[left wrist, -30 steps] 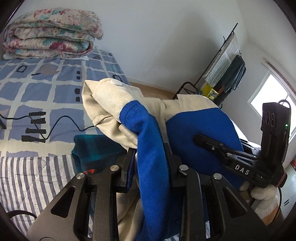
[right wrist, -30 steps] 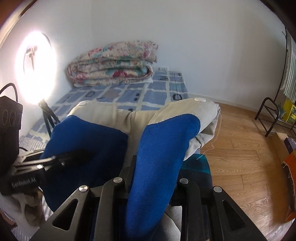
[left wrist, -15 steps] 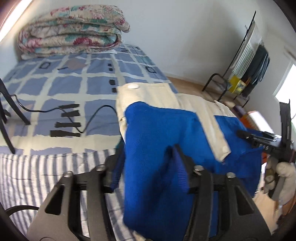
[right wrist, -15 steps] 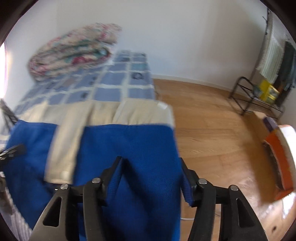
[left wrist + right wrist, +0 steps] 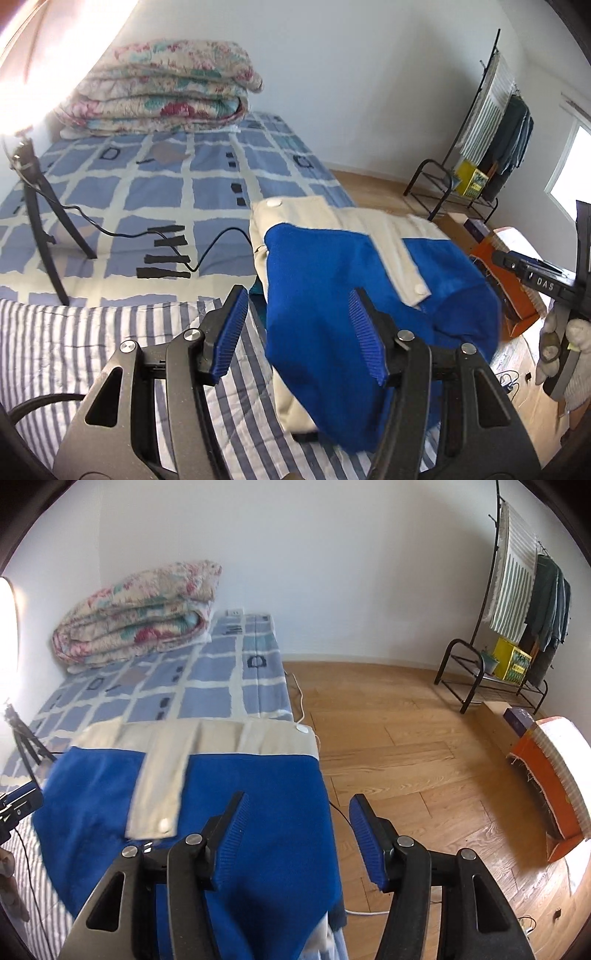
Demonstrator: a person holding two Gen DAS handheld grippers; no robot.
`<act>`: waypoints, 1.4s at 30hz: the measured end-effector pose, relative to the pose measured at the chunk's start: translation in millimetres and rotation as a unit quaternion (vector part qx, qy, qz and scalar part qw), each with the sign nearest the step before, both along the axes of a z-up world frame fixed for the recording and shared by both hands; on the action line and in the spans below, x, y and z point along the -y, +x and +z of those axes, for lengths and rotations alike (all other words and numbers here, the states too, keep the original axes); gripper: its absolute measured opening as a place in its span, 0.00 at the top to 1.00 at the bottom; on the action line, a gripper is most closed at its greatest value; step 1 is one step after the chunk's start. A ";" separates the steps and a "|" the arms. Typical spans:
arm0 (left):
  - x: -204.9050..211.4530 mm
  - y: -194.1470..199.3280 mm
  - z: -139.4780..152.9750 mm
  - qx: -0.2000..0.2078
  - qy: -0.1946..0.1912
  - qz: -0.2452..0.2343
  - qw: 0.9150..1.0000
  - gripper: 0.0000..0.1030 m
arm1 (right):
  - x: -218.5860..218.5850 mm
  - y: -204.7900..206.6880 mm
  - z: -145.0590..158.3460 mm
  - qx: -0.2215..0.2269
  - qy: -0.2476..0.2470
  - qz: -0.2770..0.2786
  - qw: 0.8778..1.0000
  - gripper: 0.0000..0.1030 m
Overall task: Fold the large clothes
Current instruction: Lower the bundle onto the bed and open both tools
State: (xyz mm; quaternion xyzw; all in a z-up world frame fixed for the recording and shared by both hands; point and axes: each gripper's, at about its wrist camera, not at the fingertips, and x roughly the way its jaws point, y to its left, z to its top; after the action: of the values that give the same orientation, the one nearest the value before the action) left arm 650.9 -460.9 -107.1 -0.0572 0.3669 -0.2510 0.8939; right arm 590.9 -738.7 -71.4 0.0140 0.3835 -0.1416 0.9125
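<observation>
A folded blue and cream garment (image 5: 332,266) lies on the bed near its floor-side edge, a cream strap with snap buttons across its top. My left gripper (image 5: 300,332) hangs open just above the garment's near end, with blue cloth showing between the fingers but no pad pressing on it. In the right wrist view the same garment (image 5: 240,782) lies flat. My right gripper (image 5: 299,830) is open over its right edge, one finger above the cloth and the other above the floor. A gloved hand (image 5: 557,343) holding the right gripper shows at the far right.
A folded floral quilt (image 5: 159,96) sits at the head of the checked bed (image 5: 147,192). A black tripod (image 5: 40,221) and its cable stand on the bed's left side. Beside the bed is wooden floor (image 5: 406,720), with an orange box (image 5: 546,775) and a clothes rack (image 5: 517,590).
Both grippers were shut on bunched blue cloth held up. They have opened, let it go and drawn back, and the garment now lies flat and folded on the bed.
</observation>
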 end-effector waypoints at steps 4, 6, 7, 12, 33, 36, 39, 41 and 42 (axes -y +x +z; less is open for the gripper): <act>-8.6 -34.1 24.0 0.016 -0.004 -0.008 1.000 0.42 | -23.3 -29.1 18.8 0.008 -0.012 0.007 1.000 0.43; -12.0 -52.2 34.9 0.023 -0.001 -0.013 1.000 0.42 | -34.3 -45.8 28.8 0.014 -0.007 0.013 1.000 0.43; -14.8 -65.6 43.6 0.029 0.004 -0.017 0.999 0.42 | -40.5 -55.0 34.5 0.017 -0.007 0.016 1.000 0.43; -35.3 -123.4 89.0 0.059 0.008 -0.019 0.998 0.42 | -81.7 -100.7 78.3 0.031 -0.038 0.029 0.998 0.43; -138.8 -402.7 196.2 0.146 0.023 -0.026 0.989 0.42 | -219.7 -336.8 187.9 0.100 -0.047 0.063 0.992 0.25; -144.7 -433.7 195.8 0.160 0.026 -0.025 0.986 0.42 | -229.1 -360.6 180.0 0.099 -0.047 0.063 0.992 0.24; -148.8 -456.8 192.1 0.178 0.038 -0.020 0.983 0.42 | -236.1 -383.2 173.0 0.100 -0.034 0.064 0.992 0.21; -153.0 -467.2 187.9 0.178 0.040 -0.021 0.983 0.42 | -242.9 -398.1 167.0 0.101 -0.043 0.061 0.992 0.20; -155.6 -471.8 185.3 0.176 0.039 -0.023 0.983 0.42 | -245.5 -403.3 163.5 0.100 -0.048 0.059 0.992 0.20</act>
State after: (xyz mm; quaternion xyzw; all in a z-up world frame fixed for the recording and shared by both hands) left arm 179.1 -305.3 78.2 0.0312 0.2148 -0.2628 0.9401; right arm 187.6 -493.2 92.1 -0.0379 0.2831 -0.1038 0.9527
